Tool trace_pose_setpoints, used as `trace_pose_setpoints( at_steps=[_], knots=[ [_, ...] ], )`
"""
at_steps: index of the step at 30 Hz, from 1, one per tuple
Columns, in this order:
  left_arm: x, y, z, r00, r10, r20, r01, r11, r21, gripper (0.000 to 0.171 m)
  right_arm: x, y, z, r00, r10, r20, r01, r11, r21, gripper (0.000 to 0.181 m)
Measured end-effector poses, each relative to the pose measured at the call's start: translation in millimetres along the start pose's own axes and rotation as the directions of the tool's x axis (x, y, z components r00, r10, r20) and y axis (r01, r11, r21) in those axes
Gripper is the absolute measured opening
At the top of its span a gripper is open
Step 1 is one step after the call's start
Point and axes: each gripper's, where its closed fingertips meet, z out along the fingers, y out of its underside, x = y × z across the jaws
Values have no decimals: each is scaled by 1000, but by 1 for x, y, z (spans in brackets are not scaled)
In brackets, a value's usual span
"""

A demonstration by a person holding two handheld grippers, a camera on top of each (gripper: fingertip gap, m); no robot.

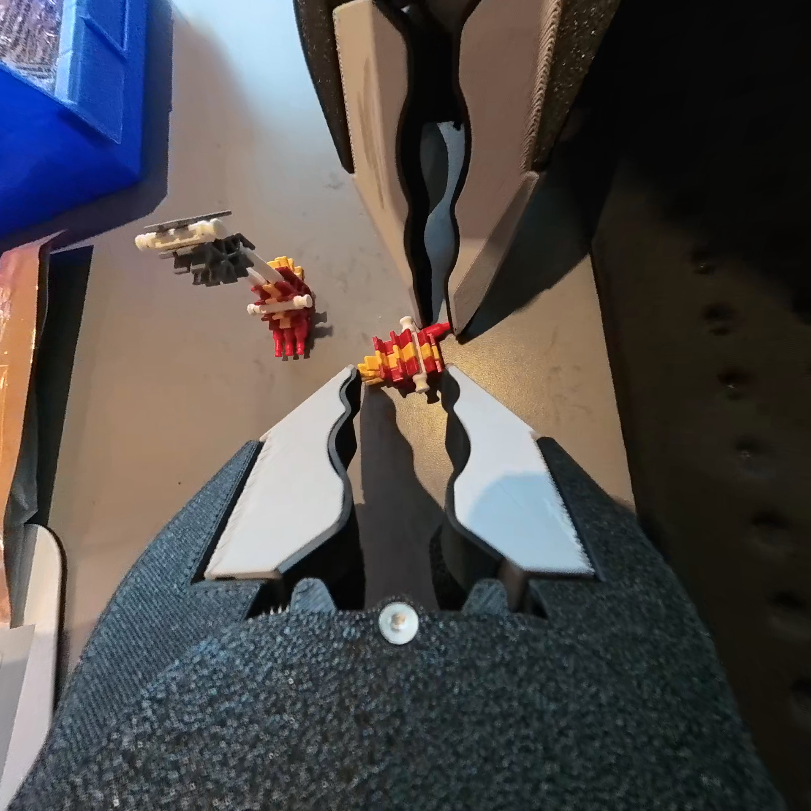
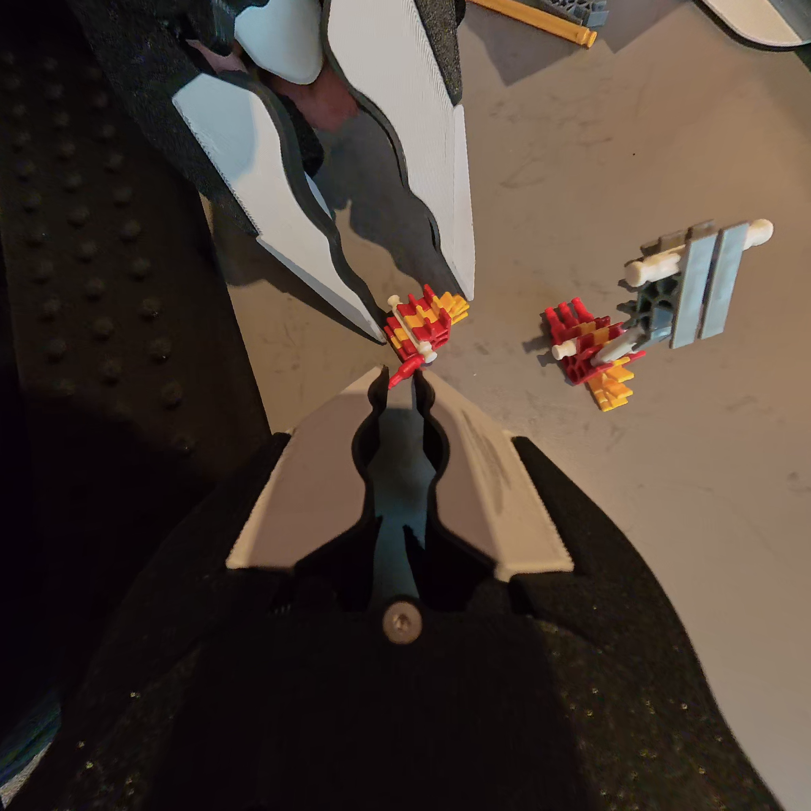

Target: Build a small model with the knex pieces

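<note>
Your left gripper (image 1: 401, 379) brackets, unclamped, the red-and-yellow plastic connector cluster (image 1: 406, 357), steadying it; at twelve o'clock your right gripper (image 2: 401, 377) pinches its red rod (image 2: 406, 372).

You have a red-and-yellow connector cluster (image 1: 406, 357) (image 2: 421, 324) lying on the table, a red rod (image 1: 436, 328) (image 2: 404, 373) jutting from it.
</note>
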Motion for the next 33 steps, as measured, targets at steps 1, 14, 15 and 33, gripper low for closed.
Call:
trace_pose_setpoints(
  at_steps=[1,14,15,33],
  knots=[
    [0,0,0,1000,-3,1,3,1000,2,36,0,0,0,1000,-5,-1,5,1000,0,11],
    [-1,-1,2,1000,-1,24,0,998,55,35,-1,-3,2,995,-87,-38,87,996,7,9],
    [-1,-1,2,1000,4,26,-5,998,59,35,-2,-3,2,995,-97,-40,97,995,7,9],
    [-2,-3,5,999,17,41,-20,997,79,34,-2,-5,5,980,-195,-34,195,981,11,6]
  ],
)
